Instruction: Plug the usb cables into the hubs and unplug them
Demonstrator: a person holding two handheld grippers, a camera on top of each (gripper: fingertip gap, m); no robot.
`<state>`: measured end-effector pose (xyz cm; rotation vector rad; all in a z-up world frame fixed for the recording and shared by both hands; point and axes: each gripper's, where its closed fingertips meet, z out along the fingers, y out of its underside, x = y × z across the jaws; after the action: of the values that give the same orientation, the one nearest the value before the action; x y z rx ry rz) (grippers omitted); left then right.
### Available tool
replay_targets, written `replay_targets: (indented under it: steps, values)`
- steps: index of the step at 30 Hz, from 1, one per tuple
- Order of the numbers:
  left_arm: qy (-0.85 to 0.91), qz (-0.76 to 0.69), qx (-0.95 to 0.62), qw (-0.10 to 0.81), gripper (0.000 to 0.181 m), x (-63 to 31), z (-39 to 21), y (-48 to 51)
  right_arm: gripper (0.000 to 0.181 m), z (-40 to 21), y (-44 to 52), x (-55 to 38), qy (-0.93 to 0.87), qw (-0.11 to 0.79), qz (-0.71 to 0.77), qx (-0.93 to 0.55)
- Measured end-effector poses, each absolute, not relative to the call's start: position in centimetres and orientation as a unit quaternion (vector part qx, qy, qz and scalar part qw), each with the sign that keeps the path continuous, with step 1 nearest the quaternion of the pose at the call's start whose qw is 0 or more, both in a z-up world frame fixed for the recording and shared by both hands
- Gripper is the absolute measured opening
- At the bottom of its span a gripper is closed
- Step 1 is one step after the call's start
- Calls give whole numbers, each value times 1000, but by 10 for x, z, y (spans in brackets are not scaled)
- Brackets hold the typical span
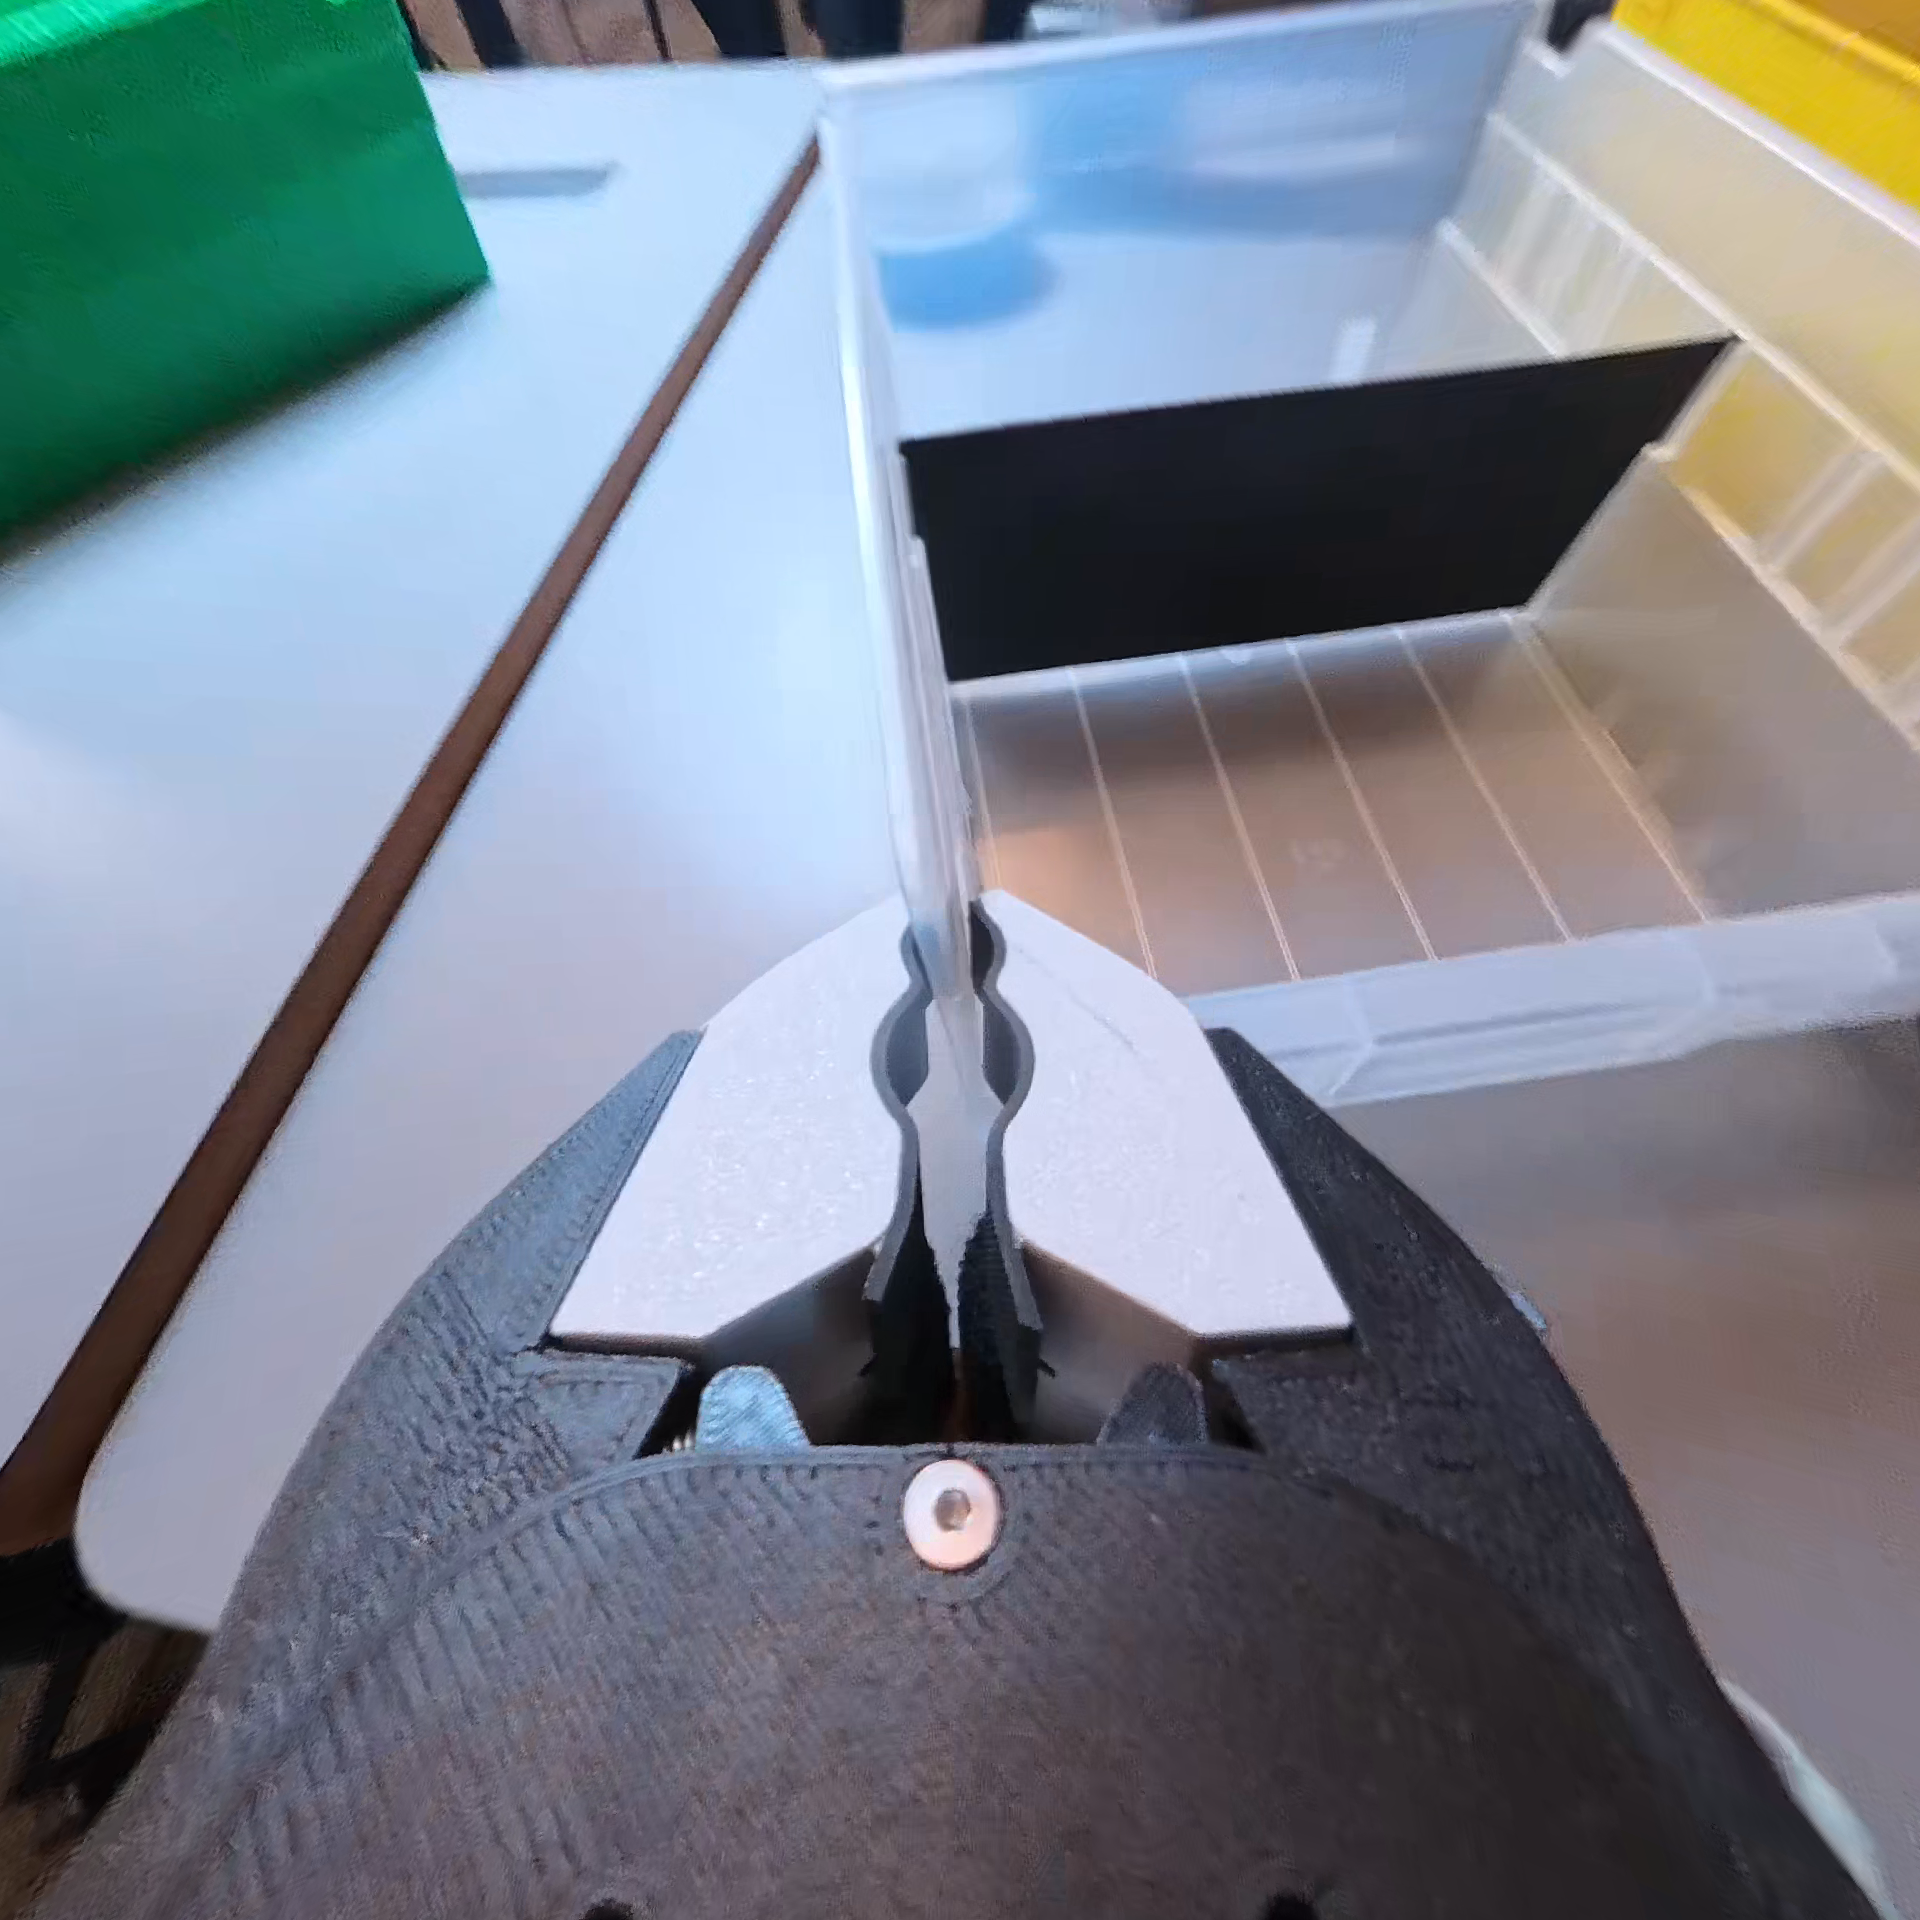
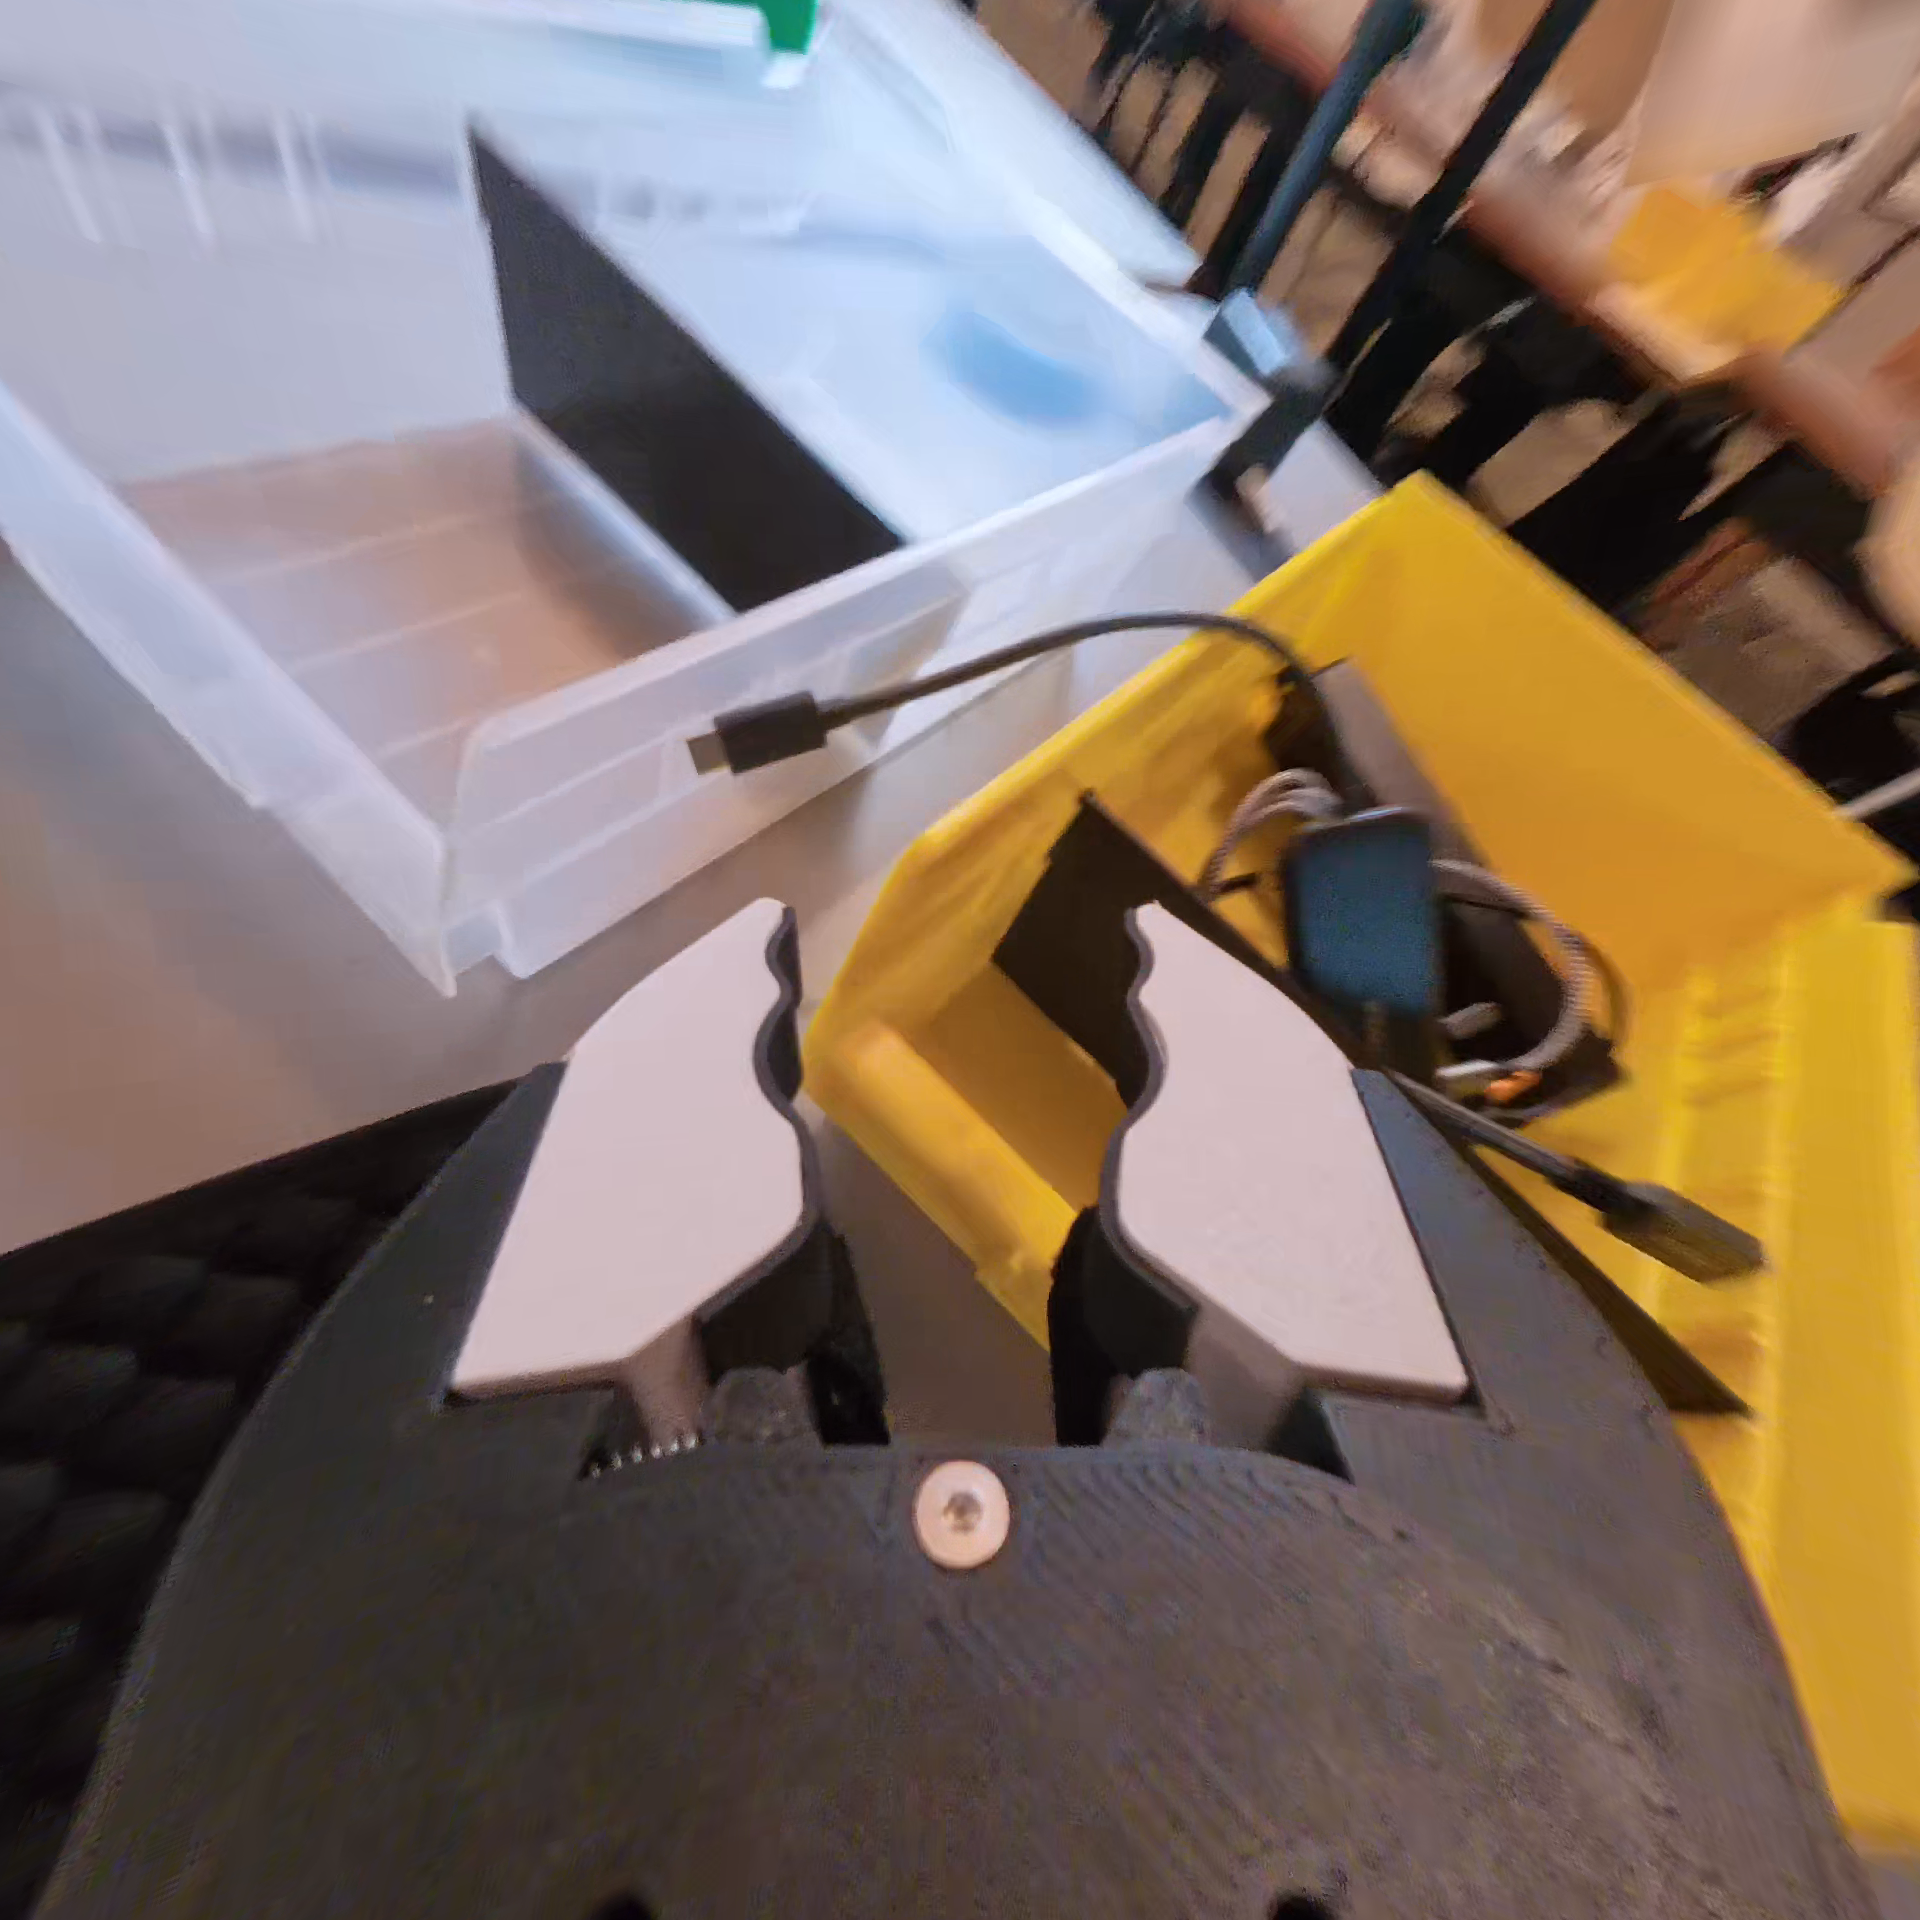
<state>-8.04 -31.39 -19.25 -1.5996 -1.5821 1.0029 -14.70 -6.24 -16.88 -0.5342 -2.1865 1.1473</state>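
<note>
Clear bin (image 1: 1351,810), black divider (image 1: 1247,520); yellow bin (image 2: 1558,727), black cable (image 2: 935,681); green box (image 1: 187,260)

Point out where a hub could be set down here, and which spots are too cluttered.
Free: the clear bin's near compartment, between its front wall and the black divider, and the grey tabletop between that bin and the green box. Crowded: the yellow bin, packed with cables. The left gripper clamps the clear bin's wall.

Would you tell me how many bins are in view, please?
3: a clear bin whose wall the left gripper clamps, a yellow bin to its right holding cables, and a green bin to its left.
</note>
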Motion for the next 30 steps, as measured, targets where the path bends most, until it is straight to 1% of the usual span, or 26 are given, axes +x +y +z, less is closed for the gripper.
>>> replay_targets:
  steps: [2,3,4,5,6,8,10,12,13,14,15,17,18,19,22,25,27,30]
  values:
    - [-607,385,-620,315,9,-70,-189,-314,47,-144,-58,-131,-782,342,484,-194]
    - [-604,410,-607,314,22,-69,-180,-318,40,-134,-63,-119,-763,345,516,-181]
    - [-598,433,-592,323,36,-71,-171,-319,38,-129,-72,-107,-752,334,542,-169]
    - [-590,446,-581,340,43,-73,-164,-318,39,-131,-83,-97,-754,316,553,-161]
    - [-585,453,-571,355,46,-77,-162,-318,43,-138,-93,-91,-764,294,553,-158]
    - [-589,456,-560,361,49,-85,-170,-323,51,-158,-109,-91,-787,255,536,-167]
    - [-605,454,-558,343,50,-90,-185,-333,54,-174,-121,-94,-804,221,523,-180]
    - [-607,442,-561,350,48,-96,-196,-333,53,-183,-132,-96,-815,199,512,-184]
    - [-602,433,-554,377,41,-100,-194,-329,49,-187,-135,-99,-822,200,500,-183]
    - [-595,421,-550,407,26,-103,-193,-323,35,-192,-136,-103,-831,209,483,-182]
    - [-590,415,-547,426,7,-105,-191,-318,32,-195,-138,-108,-838,223,467,-173]
    - [-586,447,-539,408,5,-104,-186,-324,26,-191,-142,-116,-844,268,441,-144]
    - [-579,470,-544,384,5,-101,-182,-328,24,-184,-145,-118,-840,287,441,-132]
    - [-588,474,-535,379,5,-96,-176,-330,22,-176,-147,-119,-834,297,449,-125]
    - [-576,520,-479,411,5,-73,-132,-336,21,-139,-156,-110,-798,316,505,-96]
    - [-534,581,-399,468,5,-49,-77,-328,21,-94,-147,-96,-753,383,532,-62]
    - [-491,608,-372,502,5,-39,-46,-307,21,-66,-124,-87,-720,424,546,-56]
    - [-432,617,-376,540,5,-38,-14,-252,20,-36,-64,-74,-686,481,541,-68]
